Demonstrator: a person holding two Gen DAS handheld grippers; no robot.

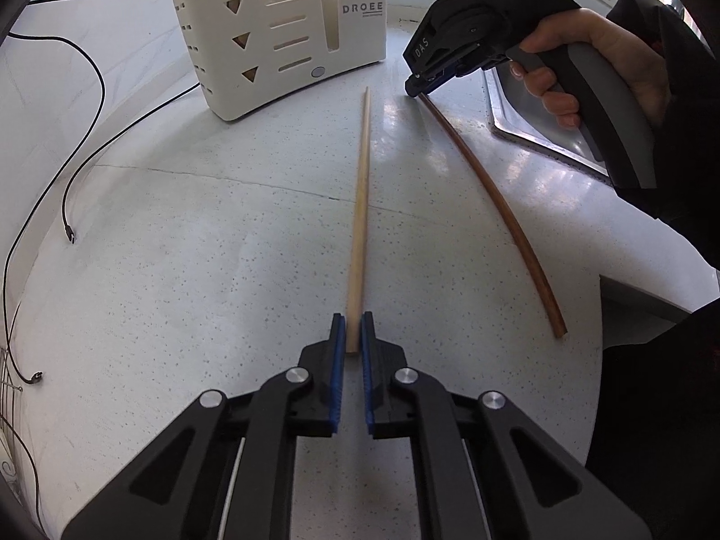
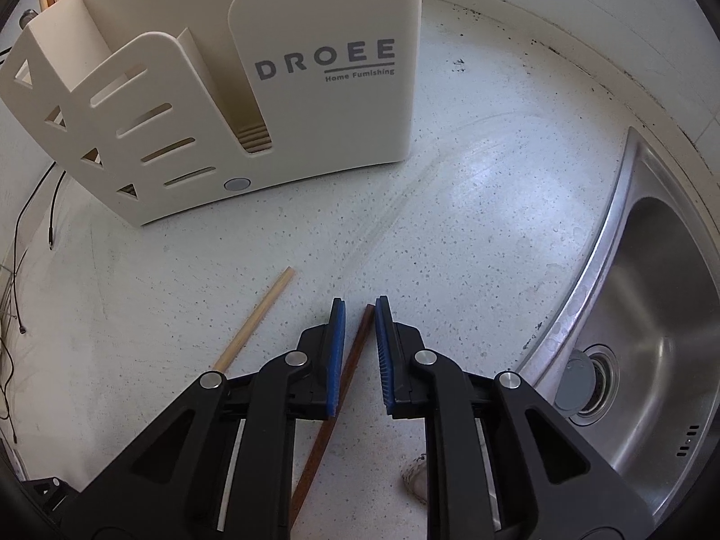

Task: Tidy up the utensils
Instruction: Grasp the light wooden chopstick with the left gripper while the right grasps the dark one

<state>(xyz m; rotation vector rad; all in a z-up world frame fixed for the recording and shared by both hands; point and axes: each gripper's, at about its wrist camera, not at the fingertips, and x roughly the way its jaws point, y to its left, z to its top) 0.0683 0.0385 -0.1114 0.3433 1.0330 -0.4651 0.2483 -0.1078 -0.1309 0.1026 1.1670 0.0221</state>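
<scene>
A light wooden chopstick [image 1: 361, 207] lies on the white speckled counter, pointing at the cream utensil holder [image 1: 279, 36]. My left gripper [image 1: 353, 330] has its blue pads on both sides of the chopstick's near end, closed around it. A dark brown chopstick [image 1: 495, 207] lies to the right. My right gripper [image 2: 360, 315] straddles its far tip [image 2: 366, 319] with a narrow gap still between the pads and the stick. The right gripper also shows in the left wrist view [image 1: 416, 87]. The holder [image 2: 225, 90] stands just beyond it, and the light chopstick's tip [image 2: 265, 306] lies to its left.
A steel sink [image 2: 652, 315] lies to the right, with its edge in the left wrist view [image 1: 531, 121]. Black cables [image 1: 81, 171] trail across the counter at the left. Several utensils stand in the holder.
</scene>
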